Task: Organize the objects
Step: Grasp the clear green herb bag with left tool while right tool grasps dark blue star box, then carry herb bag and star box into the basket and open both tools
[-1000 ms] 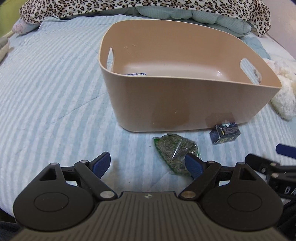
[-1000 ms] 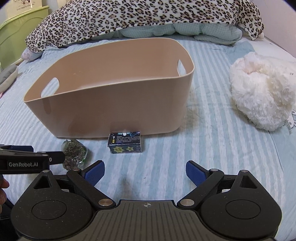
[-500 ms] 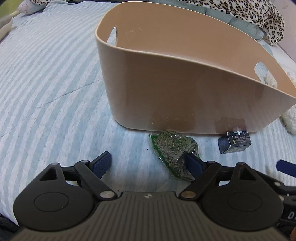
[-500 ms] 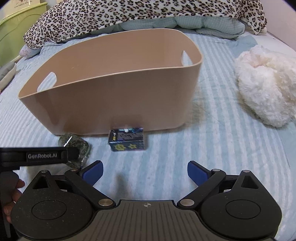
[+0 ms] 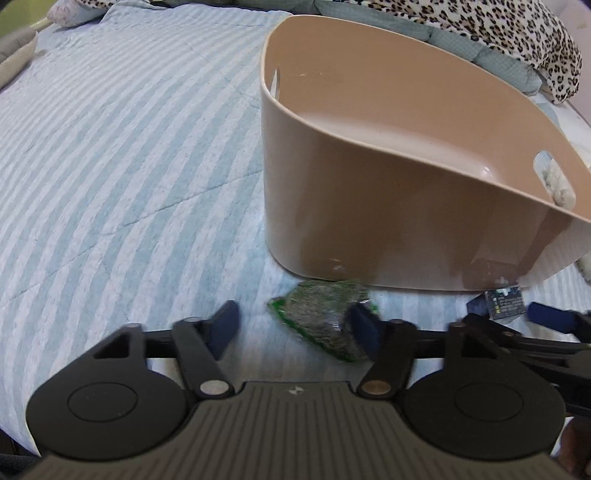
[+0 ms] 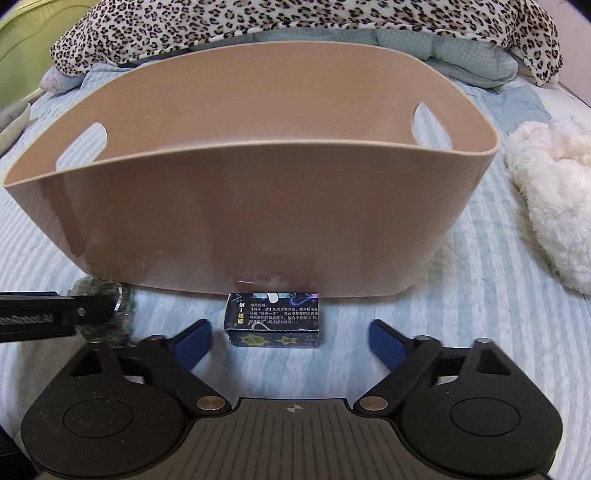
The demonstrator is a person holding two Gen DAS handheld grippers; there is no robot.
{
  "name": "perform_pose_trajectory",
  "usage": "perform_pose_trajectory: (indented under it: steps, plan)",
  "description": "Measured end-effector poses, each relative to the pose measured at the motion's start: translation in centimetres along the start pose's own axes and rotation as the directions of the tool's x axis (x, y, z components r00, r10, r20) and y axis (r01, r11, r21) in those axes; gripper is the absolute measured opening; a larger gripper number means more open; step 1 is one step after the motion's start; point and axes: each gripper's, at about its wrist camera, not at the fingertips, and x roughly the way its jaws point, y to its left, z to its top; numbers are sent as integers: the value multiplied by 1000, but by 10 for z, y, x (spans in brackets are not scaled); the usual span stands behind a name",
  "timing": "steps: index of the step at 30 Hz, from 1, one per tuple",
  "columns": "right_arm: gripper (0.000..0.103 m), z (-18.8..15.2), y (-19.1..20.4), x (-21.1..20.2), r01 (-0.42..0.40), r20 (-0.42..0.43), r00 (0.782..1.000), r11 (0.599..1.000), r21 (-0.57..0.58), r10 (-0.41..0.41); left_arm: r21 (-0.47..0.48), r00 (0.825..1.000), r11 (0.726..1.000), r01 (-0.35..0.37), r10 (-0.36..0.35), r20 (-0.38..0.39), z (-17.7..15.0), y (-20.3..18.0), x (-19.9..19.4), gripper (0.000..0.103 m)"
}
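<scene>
Beige bin (image 6: 258,206) awaits; both grippers, left (image 5: 295,325) and right (image 6: 290,339), approach with fingers spread: next, close on packet (image 5: 321,317) and box (image 6: 273,320).

Green packet (image 5: 325,317), dark box (image 6: 273,320) beside basket (image 6: 229,206)

striped blue bedspread (image 5: 129,155), leopard-print blanket (image 6: 295,22) (rumpled), white plush toy (image 6: 550,199)

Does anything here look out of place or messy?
Two small things lie loose on the bed against the bin rather than inside it: a green packet and a dark box. Nothing looks spilled or broken.
</scene>
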Motion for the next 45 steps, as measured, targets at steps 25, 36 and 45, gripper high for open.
perform_pose_trajectory:
  steps: [25, 36, 45]
  plan:
    - [46, 0, -29, -85, -60, 157, 986, 997, 38, 53, 74, 984, 997, 2, -15, 175, -10, -4, -96, 40]
    - [46, 38, -47, -129, -60, 313, 949, 998, 33, 47, 127, 948, 992, 10, -50, 315, 13, -29, -140, 40]
    - [46, 73, -51, -126, -53, 371, 928, 998, 37, 35, 142, 923, 990, -19, -38, 384, 54, -49, -139, 40]
